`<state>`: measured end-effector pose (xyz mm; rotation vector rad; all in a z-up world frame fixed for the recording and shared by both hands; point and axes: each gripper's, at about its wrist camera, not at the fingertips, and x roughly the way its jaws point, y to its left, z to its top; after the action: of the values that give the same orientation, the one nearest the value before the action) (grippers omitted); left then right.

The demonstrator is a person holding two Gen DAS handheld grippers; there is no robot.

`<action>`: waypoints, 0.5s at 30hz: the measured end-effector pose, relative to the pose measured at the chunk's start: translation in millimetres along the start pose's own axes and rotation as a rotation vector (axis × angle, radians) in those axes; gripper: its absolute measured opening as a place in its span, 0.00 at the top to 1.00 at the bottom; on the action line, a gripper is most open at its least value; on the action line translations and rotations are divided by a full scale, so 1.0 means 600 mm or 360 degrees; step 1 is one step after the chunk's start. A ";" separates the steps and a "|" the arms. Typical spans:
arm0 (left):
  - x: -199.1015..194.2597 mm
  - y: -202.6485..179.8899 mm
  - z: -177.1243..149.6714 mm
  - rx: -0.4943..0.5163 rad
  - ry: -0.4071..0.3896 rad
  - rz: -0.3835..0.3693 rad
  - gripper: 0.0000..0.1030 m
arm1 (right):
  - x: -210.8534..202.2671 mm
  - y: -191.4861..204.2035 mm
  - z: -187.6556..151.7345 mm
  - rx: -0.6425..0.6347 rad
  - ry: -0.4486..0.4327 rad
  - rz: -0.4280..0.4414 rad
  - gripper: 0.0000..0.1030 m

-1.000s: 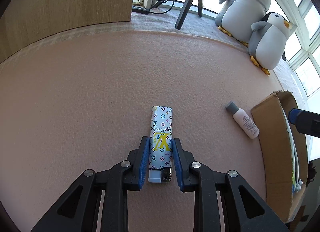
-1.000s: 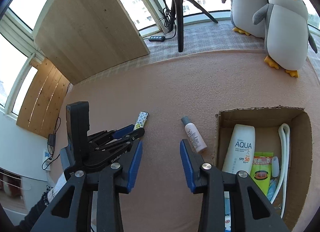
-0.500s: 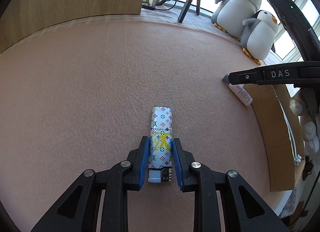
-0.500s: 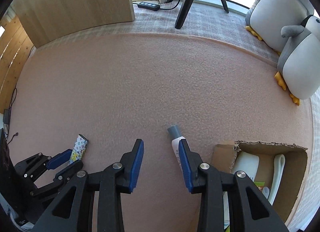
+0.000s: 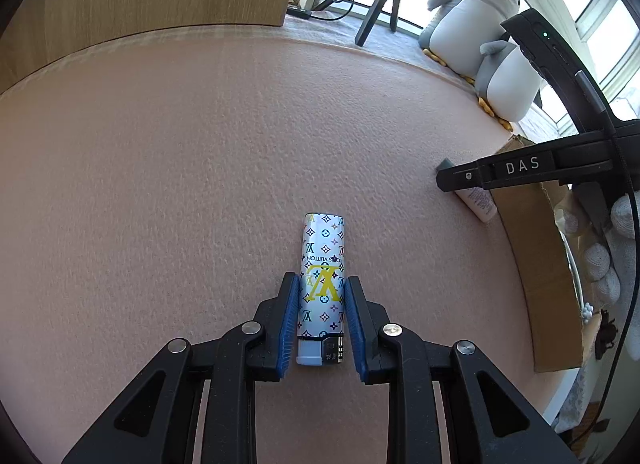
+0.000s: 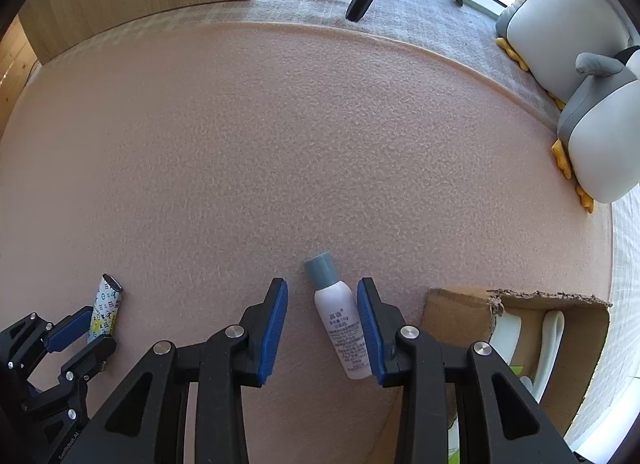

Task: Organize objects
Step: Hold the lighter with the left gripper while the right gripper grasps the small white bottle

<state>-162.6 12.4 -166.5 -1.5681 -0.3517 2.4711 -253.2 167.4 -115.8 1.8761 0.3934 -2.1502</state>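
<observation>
Left gripper (image 5: 322,316) jaws clamp the slick, light, monogram-printed lighter (image 5: 322,288) mid-body – right gripper (image 6: 322,328) jaws stand open astride the small grey-capped white bottle (image 6: 340,320) – rigid, roll-prone; grip its waist.

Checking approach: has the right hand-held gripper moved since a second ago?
Yes. The right hand-held gripper came down and now straddles the small white bottle beside the cardboard box.

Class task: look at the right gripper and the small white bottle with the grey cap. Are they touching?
Cannot tell. In the right wrist view the right gripper straddles the white bottle: the mat shows beside one pad, but the other pad overlaps the bottle's edge.
</observation>
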 end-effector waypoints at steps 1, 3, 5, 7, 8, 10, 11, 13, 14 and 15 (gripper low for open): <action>0.000 0.000 -0.001 0.0000 0.0001 -0.0001 0.75 | 0.002 -0.001 -0.003 0.0018 0.0020 0.0044 0.68; 0.000 0.002 -0.001 -0.0004 0.0003 -0.0003 0.75 | 0.006 0.000 -0.011 0.0045 0.0050 0.0103 0.68; 0.001 0.002 0.001 -0.0005 0.0010 -0.0005 0.75 | 0.010 0.003 -0.021 0.0064 0.0071 0.0158 0.68; 0.002 0.002 0.003 -0.0010 0.0020 0.0002 0.75 | 0.006 0.008 -0.031 0.0062 0.0057 0.0189 0.68; 0.000 0.001 0.001 -0.0009 0.0023 0.0007 0.75 | 0.003 0.010 -0.036 0.0059 0.0048 0.0204 0.68; 0.000 -0.001 0.001 -0.0005 0.0023 0.0016 0.75 | -0.003 0.012 -0.048 0.0066 0.0023 0.0219 0.68; 0.001 -0.001 0.001 -0.0003 0.0023 0.0020 0.75 | -0.006 0.015 -0.056 0.0065 0.0004 0.0215 0.68; 0.001 -0.003 0.001 -0.0004 0.0029 0.0028 0.75 | -0.008 0.019 -0.070 0.0054 -0.0030 0.0201 0.68; 0.002 -0.004 0.001 0.0003 0.0032 0.0033 0.75 | -0.009 0.021 -0.078 0.0061 -0.0046 0.0200 0.68; 0.002 -0.006 0.000 0.0011 0.0033 0.0041 0.75 | -0.008 0.021 -0.084 0.0069 -0.0062 0.0204 0.68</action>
<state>-163.1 15.9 -166.3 -1.6042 -0.3212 2.4701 -201.2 174.3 -117.9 1.8260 0.2141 -2.1231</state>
